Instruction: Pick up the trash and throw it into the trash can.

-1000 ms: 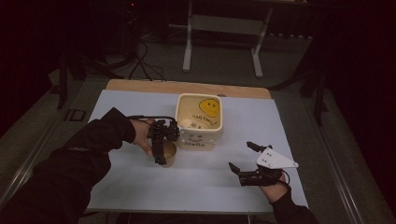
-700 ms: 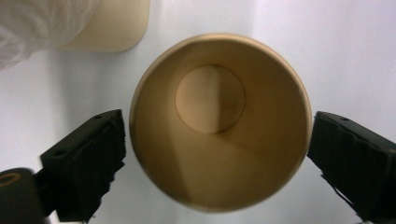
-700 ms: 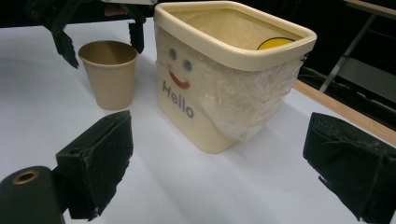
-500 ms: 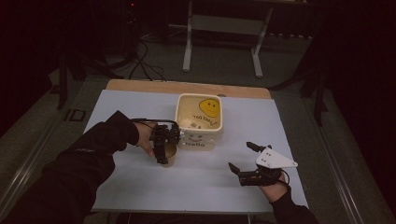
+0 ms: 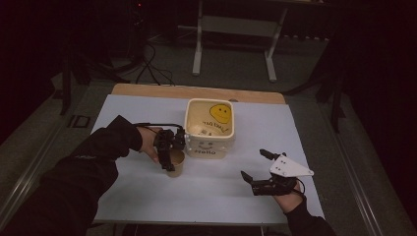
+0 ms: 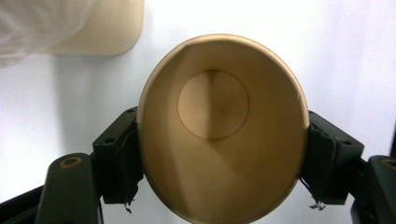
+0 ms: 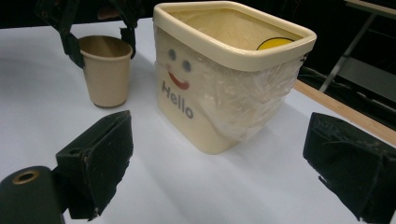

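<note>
From the high view, my left claw (image 5: pixel 169 153) stands over the one paper cup (image 5: pixel 175 162), which sits upright on the white worktop (image 5: pixel 147 196) just beside the single cream bin (image 5: pixel 210 129) with the "Hello" face; my judgement is that the cup stands close to the bin so that it can go in with a short move. My right claw (image 5: pixel 255 169) rests low on the worktop, well apart from both, jaws spread and holding nothing, which I judge keeps it out of the working path. In the left gripper view, the cup (image 6: pixel 219 126) fills the gap between my two black pads (image 6: pixel 119 163); its rim is pressed from round into an oval, so the pads bear on its wall from both sides. The jaws have just been closing, and the cup is between them: the claw is nearly closed and has hold of the cup by the rim. The cup is empty, its base bare. A corner of the bin (image 6: pixel 107 28) shows at the upper left. In the right gripper view, my own two pads (image 7: pixel 100 158) stand wide apart with bare worktop between them. Ahead stands the bin (image 7: pixel 224 70), lined with a clear plastic bag, and beyond it the cup (image 7: pixel 106 70) with the left claw (image 7: pixel 98 35) gripping its rim from above. Count: one cup, one bin, two claws.
</note>
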Available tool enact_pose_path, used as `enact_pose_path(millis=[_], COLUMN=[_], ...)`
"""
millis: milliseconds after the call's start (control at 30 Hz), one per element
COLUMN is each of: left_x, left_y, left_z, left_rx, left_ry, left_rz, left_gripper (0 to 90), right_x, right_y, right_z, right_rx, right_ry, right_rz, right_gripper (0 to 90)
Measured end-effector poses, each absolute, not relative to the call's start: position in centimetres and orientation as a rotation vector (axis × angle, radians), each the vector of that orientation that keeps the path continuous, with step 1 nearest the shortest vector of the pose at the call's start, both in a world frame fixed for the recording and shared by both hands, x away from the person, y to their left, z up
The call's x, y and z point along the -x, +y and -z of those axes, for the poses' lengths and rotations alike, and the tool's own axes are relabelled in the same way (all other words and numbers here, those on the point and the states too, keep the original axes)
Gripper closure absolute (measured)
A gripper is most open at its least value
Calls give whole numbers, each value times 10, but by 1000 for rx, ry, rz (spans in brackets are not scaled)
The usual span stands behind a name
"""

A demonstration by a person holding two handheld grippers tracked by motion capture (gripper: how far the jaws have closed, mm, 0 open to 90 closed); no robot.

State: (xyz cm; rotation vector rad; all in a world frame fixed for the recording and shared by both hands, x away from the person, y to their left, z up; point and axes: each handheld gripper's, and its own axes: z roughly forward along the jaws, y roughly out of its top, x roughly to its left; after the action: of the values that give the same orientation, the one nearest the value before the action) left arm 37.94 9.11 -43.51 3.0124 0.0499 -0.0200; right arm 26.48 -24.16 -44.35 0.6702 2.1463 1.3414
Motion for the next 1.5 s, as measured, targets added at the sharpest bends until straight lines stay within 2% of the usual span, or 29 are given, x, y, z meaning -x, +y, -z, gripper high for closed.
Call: enact_pose_path(millis=[667,1500], left_x=[-378,-384], left_y=[110,98], left_z=[377,295], left_rx=[-2975,-2996], left_ry=[114,100], left_rz=[-22,-139], left_gripper=[282,290], right_x=[-266,-266], right_y=[-241,-241], right_z=[444,444], right_rx=[-674,-675], right_ry=[2157,2154], right_rz=[-1342,-1347], right_gripper=[83,83])
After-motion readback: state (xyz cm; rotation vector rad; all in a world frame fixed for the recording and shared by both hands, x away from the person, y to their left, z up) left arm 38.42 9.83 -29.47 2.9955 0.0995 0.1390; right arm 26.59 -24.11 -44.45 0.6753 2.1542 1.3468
